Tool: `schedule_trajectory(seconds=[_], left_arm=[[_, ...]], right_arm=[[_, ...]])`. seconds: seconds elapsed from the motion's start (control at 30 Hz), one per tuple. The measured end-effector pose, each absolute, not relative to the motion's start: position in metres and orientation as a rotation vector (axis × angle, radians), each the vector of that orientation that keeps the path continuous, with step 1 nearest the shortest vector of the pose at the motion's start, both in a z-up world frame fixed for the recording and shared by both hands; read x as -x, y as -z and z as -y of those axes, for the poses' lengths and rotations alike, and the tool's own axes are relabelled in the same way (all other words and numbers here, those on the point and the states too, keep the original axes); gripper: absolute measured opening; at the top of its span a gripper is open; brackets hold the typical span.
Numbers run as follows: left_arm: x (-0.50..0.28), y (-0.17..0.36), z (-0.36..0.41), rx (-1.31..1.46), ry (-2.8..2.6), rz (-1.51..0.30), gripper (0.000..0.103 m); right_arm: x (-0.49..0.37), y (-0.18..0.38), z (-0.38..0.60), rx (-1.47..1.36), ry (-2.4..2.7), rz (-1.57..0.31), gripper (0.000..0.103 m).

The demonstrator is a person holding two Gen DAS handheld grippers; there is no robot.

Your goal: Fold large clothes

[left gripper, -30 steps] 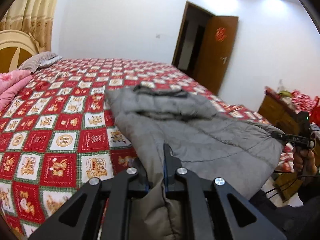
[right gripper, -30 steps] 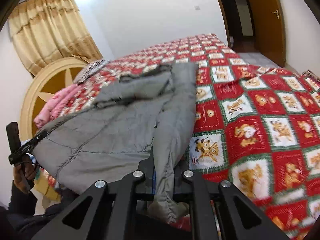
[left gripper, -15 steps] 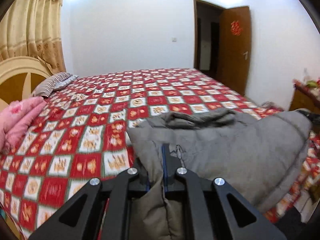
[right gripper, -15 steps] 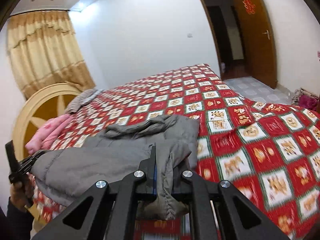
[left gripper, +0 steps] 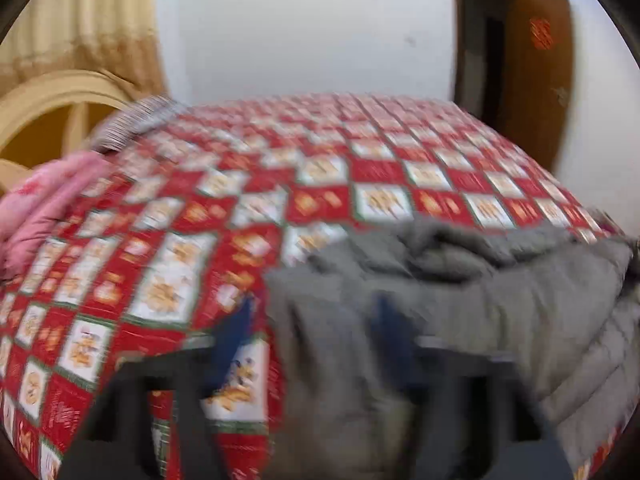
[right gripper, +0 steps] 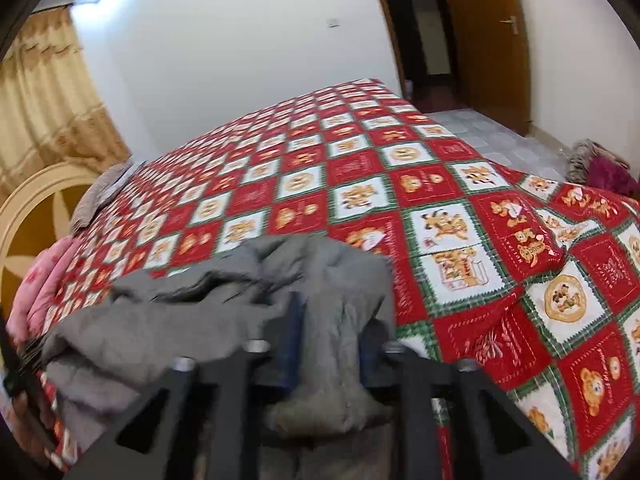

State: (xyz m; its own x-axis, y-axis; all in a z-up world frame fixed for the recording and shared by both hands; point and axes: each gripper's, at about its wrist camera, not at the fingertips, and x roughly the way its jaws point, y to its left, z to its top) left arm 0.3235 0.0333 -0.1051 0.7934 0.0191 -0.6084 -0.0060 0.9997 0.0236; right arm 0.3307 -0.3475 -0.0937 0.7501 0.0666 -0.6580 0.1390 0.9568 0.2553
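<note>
A: Where is the grey padded jacket (right gripper: 224, 320) now?

B: It lies bunched at the near edge of the bed (right gripper: 460, 184), at about 6 o'clock in both wrist views; part of it hangs over the edge toward the person.

A: And the jaws?

B: The left gripper (left gripper: 312, 332) has its jaws opening, already spread wide; one edge of the jacket lies between them, but the pads do not seem to press it; the picture is blurred, so I say this with care. The right gripper (right gripper: 330, 334) has its jaws opening too; a fold of the jacket is between them, and it looks loose.

A: What could go wrong?

B: I think the heavy hanging part may pull the jacket off the bed; the release of both sides together would cause this; also the crumpled layers at 12 o'clock of the grippers may stay uneven, so the fold will be untidy.

A: Any containers?

B: None that I can see; only a pink quilt (right gripper: 44, 280) at 9 o'clock.
</note>
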Motion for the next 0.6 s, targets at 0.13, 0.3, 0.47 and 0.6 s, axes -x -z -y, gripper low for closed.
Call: schedule_trajectory(seconds=[0.13,0.3,0.47,0.6], left_arm=[[-0.309,0.08,-0.048,0.006,-0.091,-0.523,0.103],[-0.296,0.061,-0.04,-0.002,-0.221,-0.443,0.103],[-0.302,0.052,-0.023,-0.009,-0.326,-0.401,0.103],[-0.307,0.038,-0.026,0.028,-0.348,-0.372,0.103]], right_arm=[[-0.343,0.096,0.362,-0.364,0.055,-0.678,0.078],[-0.341,0.082,0.344,-0.298,0.133,-0.571,0.078],[-0.321,0.067,0.316,-0.251,0.168,-0.441,0.083],[-0.313,0.057,0.296,-0.182,0.149,-0.384,0.087]])
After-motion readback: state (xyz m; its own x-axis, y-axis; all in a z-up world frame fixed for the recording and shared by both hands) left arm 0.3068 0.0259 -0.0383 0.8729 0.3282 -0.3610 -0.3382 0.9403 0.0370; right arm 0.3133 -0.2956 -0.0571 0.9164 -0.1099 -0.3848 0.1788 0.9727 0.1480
